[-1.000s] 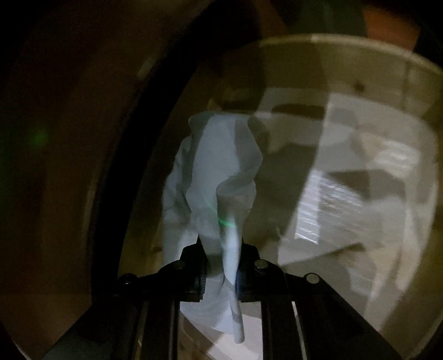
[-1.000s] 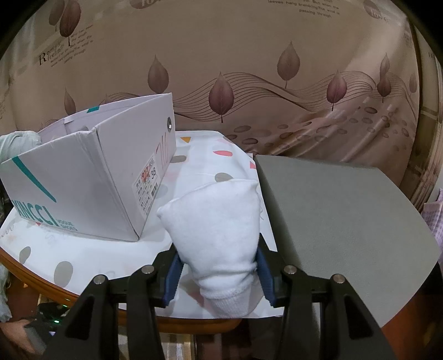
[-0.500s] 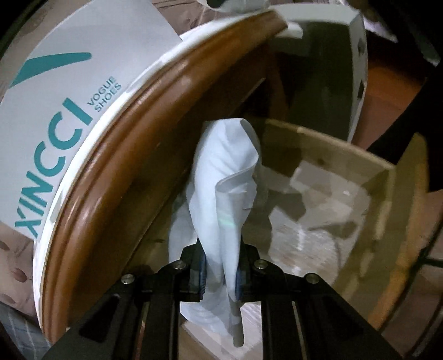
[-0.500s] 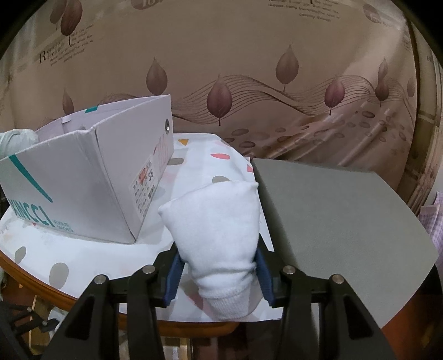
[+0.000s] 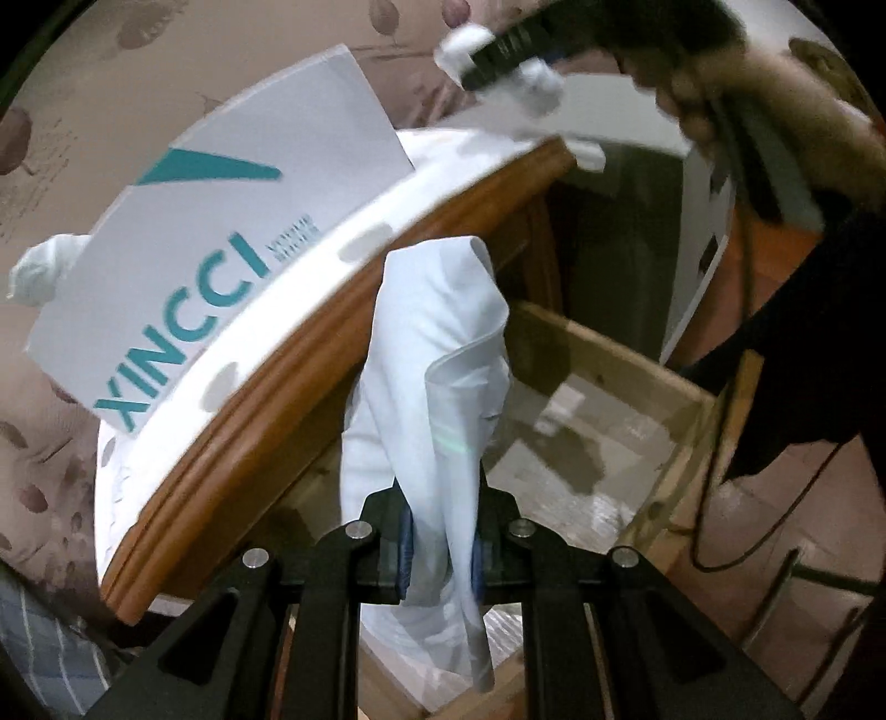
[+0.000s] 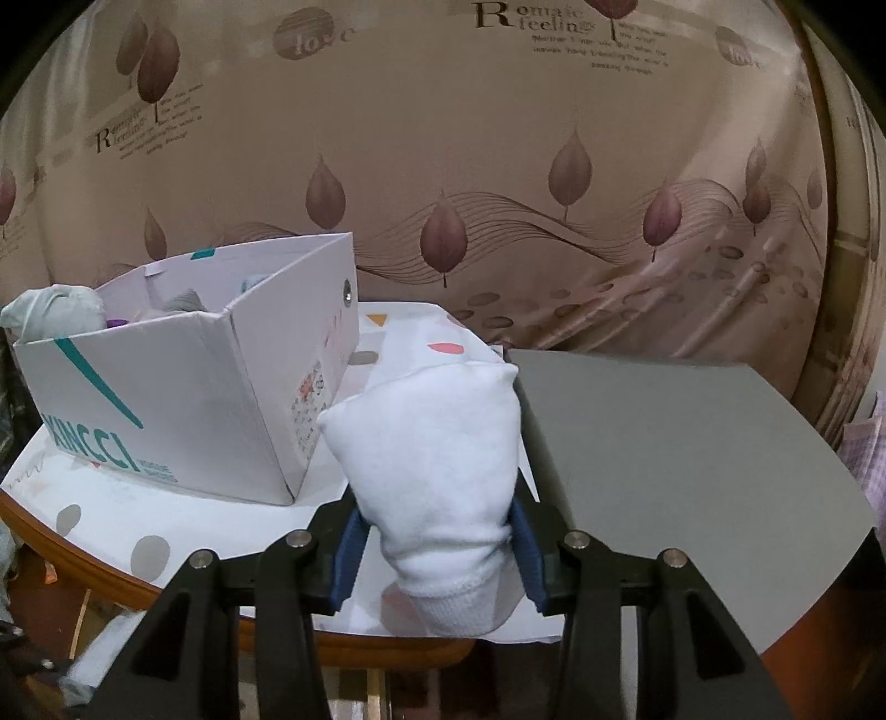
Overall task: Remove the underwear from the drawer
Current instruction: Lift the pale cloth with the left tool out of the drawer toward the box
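My left gripper is shut on a pale blue-white piece of underwear, which hangs bunched above the open wooden drawer. The cloth sits level with the table's curved wooden edge. My right gripper is shut on a thick white rolled sock-like bundle and hovers over the front of the table. That same gripper and bundle show at the top of the left wrist view, right gripper.
A white shoe box with teal lettering holds several soft items on the table's patterned cloth. A grey mat covers the right half. A leaf-print curtain hangs behind. A person's dark sleeve is at the right.
The left gripper has risen out of the dark drawer with the underwear, up past the table edge; the shoe box has come into its view. The right gripper has held still with its bundle.
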